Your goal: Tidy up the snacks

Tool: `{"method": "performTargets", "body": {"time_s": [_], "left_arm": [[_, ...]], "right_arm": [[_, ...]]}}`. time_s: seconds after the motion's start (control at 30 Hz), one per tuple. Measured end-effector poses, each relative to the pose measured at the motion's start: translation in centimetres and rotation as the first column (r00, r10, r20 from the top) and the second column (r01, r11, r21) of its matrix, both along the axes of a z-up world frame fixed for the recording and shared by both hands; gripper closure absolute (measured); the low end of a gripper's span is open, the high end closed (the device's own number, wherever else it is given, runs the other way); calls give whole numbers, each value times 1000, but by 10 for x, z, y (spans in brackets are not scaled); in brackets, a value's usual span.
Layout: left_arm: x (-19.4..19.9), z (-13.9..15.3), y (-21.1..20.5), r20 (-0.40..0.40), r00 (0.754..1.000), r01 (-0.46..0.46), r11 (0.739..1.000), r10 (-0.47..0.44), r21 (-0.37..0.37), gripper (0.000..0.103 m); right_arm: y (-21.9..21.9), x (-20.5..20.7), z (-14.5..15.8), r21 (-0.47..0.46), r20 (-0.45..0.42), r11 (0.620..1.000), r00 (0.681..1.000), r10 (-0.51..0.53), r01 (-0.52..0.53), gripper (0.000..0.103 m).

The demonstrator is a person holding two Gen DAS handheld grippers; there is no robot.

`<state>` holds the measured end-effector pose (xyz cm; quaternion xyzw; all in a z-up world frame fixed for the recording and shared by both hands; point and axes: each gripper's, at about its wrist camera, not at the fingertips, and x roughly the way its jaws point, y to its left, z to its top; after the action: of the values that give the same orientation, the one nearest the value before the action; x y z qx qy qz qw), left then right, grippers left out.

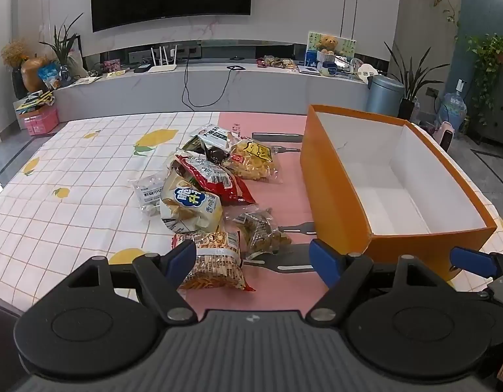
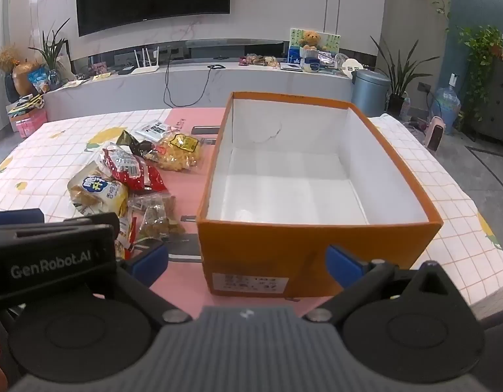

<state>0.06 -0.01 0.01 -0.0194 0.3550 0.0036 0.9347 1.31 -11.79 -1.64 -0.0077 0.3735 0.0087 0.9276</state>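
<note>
Several snack packets lie in a heap on the table: an orange noodle-snack packet (image 1: 215,261) nearest me, a white and yellow chip bag (image 1: 191,207), a red packet (image 1: 212,176), a clear bag of brown bits (image 1: 262,233) and a yellow packet (image 1: 254,160). An empty orange box (image 1: 392,179) with white inside stands to their right. My left gripper (image 1: 254,258) is open, its left finger touching or just over the noodle packet. My right gripper (image 2: 248,261) is open in front of the box (image 2: 300,163), holding nothing. The heap (image 2: 127,176) lies left of it.
The table has a lemon-print checked cloth (image 1: 71,179) and a pink mat (image 1: 284,294). Flat grey metal pieces (image 1: 277,137) lie beside the box. Beyond the table are a long TV bench (image 1: 218,81), a bin (image 1: 383,94) and plants.
</note>
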Motion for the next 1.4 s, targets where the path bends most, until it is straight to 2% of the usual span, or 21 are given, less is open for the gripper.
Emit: {"method": "performTargets", "body": {"time_s": [0.17, 0.23, 1.4], "left_arm": [[-7, 0, 0, 20, 1000, 8, 1000, -8, -6, 11], [-4, 1, -1, 1, 1000, 6, 1000, -6, -3, 11], [1, -5, 1, -10, 1000, 2, 1000, -2, 0, 11]], "right_arm": [[-2, 1, -1, 10, -6, 1000, 1000, 0, 0, 3], [0, 0, -2, 11, -7, 1000, 1000, 1, -1, 3], [0, 0, -3, 10, -13, 1000, 1000, -1, 1, 3]]}}
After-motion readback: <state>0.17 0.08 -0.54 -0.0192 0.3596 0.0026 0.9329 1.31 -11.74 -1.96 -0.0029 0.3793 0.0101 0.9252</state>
